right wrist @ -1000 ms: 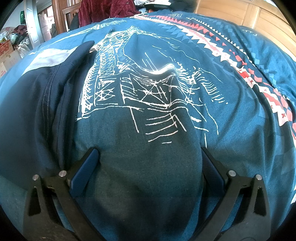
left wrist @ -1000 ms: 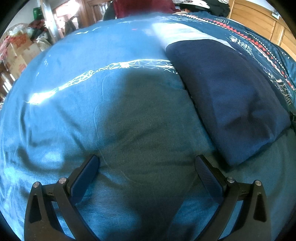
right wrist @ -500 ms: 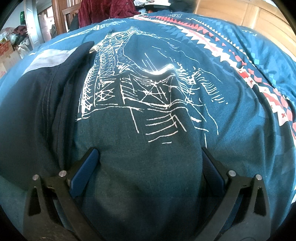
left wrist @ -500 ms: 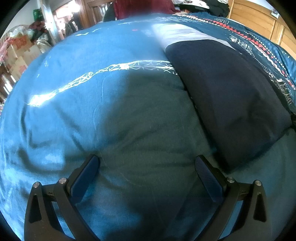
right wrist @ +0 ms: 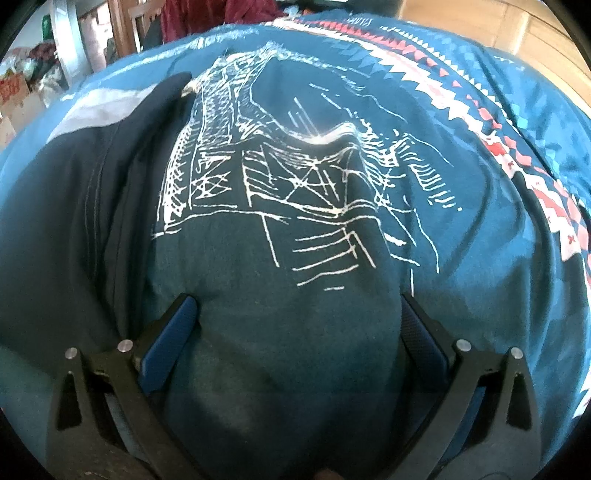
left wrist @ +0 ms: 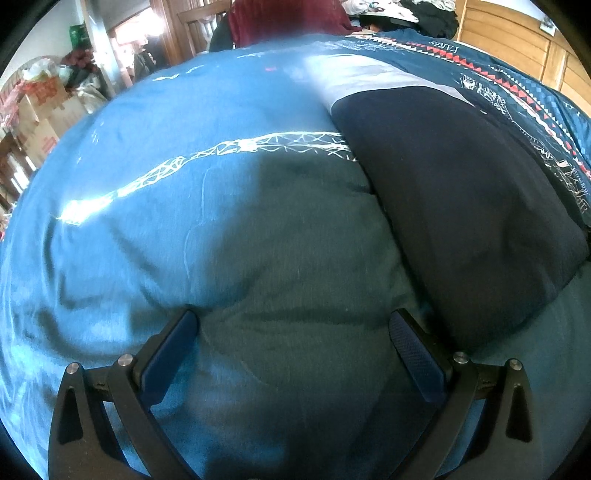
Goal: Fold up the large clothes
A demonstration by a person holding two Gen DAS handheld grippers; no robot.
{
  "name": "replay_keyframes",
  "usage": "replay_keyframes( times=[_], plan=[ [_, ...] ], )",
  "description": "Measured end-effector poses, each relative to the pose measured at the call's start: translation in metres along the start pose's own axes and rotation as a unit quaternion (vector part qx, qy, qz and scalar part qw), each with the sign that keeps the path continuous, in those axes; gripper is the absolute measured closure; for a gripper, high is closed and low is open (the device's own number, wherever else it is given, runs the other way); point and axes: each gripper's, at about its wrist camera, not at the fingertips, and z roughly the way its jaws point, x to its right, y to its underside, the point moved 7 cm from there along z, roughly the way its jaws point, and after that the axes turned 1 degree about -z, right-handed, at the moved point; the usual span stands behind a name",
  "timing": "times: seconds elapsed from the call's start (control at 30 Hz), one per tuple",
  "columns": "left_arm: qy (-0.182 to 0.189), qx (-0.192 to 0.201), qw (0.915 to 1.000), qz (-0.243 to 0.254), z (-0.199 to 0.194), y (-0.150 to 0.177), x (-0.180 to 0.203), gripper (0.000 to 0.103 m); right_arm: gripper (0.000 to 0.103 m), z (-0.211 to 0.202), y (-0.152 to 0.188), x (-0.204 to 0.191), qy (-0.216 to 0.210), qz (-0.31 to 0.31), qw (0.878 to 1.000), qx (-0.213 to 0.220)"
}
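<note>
A dark navy folded garment (left wrist: 461, 192) lies flat on the teal bedspread (left wrist: 221, 229). My left gripper (left wrist: 291, 317) is open, low over bare bedspread, with the garment's near corner just right of its right finger (left wrist: 413, 350). In the right wrist view the same garment (right wrist: 74, 206) lies at the left, its stitched edge beside the left finger (right wrist: 170, 339). My right gripper (right wrist: 295, 301) is open over the bedspread's white line print (right wrist: 295, 184), and teal cloth bulges between the fingers. Neither gripper holds anything.
A red and white zigzag band (right wrist: 517, 155) runs along the bedspread's right side. Wooden panelling (left wrist: 517, 40) stands at the far right. A dark red cloth (left wrist: 288, 14), a wooden chair (left wrist: 199, 22) and cardboard boxes (left wrist: 40, 122) sit beyond the bed's far left.
The left wrist view has crept slightly forward, so the garment and the white band sit a little lower in frame. The right view barely shifted. Both grippers stayed open.
</note>
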Motion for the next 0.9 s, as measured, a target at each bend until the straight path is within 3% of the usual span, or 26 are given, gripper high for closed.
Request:
replay_keyframes(
  times=[0.07, 0.23, 0.3, 0.37, 0.43, 0.53, 0.57, 0.63, 0.67, 0.8, 0.9],
  plan=[
    [0.011, -0.004, 0.9999, -0.007, -0.002, 0.000, -0.003, 0.000, 0.000, -0.009, -0.004, -0.001, -0.003, -0.005, 1.000, -0.005],
    [0.007, 0.000, 0.9997, -0.023, -0.035, -0.006, -0.012, 0.000, 0.000, -0.081, -0.017, -0.014, -0.005, -0.030, 0.998, 0.051],
    [0.007, 0.035, 0.9988, -0.032, -0.071, -0.017, -0.015, 0.000, 0.000, -0.128, -0.026, -0.028, -0.019, -0.045, 0.995, 0.090],
    [0.002, 0.095, 0.9947, -0.040, -0.129, -0.037, -0.019, 0.000, 0.000, -0.188, -0.037, -0.048, -0.031, -0.065, 0.987, 0.144],
    [-0.024, 0.166, 0.9848, -0.045, -0.193, -0.055, -0.022, 0.000, 0.000, -0.242, -0.044, -0.065, -0.032, -0.072, 0.979, 0.188],
    [-0.046, 0.275, 0.9572, -0.078, -0.289, -0.069, -0.018, 0.000, 0.000, -0.290, -0.046, -0.085, -0.030, -0.064, 0.970, 0.235],
    [-0.024, 0.301, 0.9485, -0.097, -0.312, -0.067, -0.013, 0.000, 0.000, -0.297, -0.041, -0.092, -0.033, -0.060, 0.972, 0.226],
    [0.037, 0.322, 0.9390, -0.115, -0.328, -0.061, -0.006, 0.000, 0.000, -0.294, -0.036, -0.105, -0.048, -0.069, 0.976, 0.200],
    [0.049, 0.319, 0.9397, -0.113, -0.330, -0.060, 0.000, 0.000, 0.000, -0.291, -0.032, -0.111, -0.056, -0.072, 0.978, 0.190],
    [0.006, 0.305, 0.9489, -0.080, -0.340, -0.052, 0.022, 0.000, 0.000, -0.288, -0.015, -0.114, -0.051, -0.073, 0.982, 0.168],
    [0.000, 0.291, 0.9538, -0.074, -0.347, -0.048, 0.031, 0.000, 0.000, -0.295, -0.004, -0.114, -0.054, -0.066, 0.984, 0.159]
  ],
)
